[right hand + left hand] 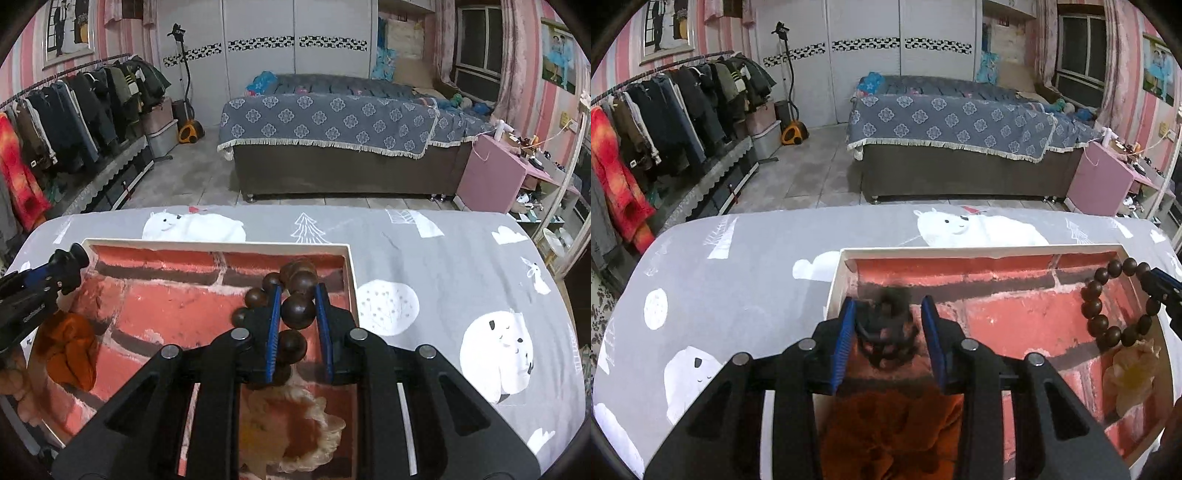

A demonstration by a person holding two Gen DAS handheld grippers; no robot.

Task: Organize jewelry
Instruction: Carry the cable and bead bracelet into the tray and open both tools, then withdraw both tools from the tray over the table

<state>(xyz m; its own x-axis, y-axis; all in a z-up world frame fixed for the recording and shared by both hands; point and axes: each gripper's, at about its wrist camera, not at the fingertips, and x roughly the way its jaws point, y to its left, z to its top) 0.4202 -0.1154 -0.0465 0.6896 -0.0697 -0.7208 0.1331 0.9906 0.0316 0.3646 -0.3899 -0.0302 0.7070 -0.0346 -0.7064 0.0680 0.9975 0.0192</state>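
A shallow white box (960, 253) lined with a red brick print lies on the grey bear-print tablecloth (746, 280). My left gripper (888, 306) hangs over the box's left part. A dark, blurred ring-shaped piece (886, 332) sits loosely between its blue pads (846, 339), above an orange fabric scrunchie (886, 421). The jaws stand open around it. My right gripper (298, 291) is shut on a brown wooden bead bracelet (297, 311) over the box's right part (218, 244). A cream scrunchie (291, 424) lies below it. The orange scrunchie (70, 350) and the left gripper (70, 266) show at the left.
Beyond the table's far edge are a tiled floor, a bed with a blue patterned cover (953, 125), a clothes rack (665, 110) on the left and a pink cabinet (1104, 177) on the right. Bare tablecloth lies left of the box and to its right (443, 280).
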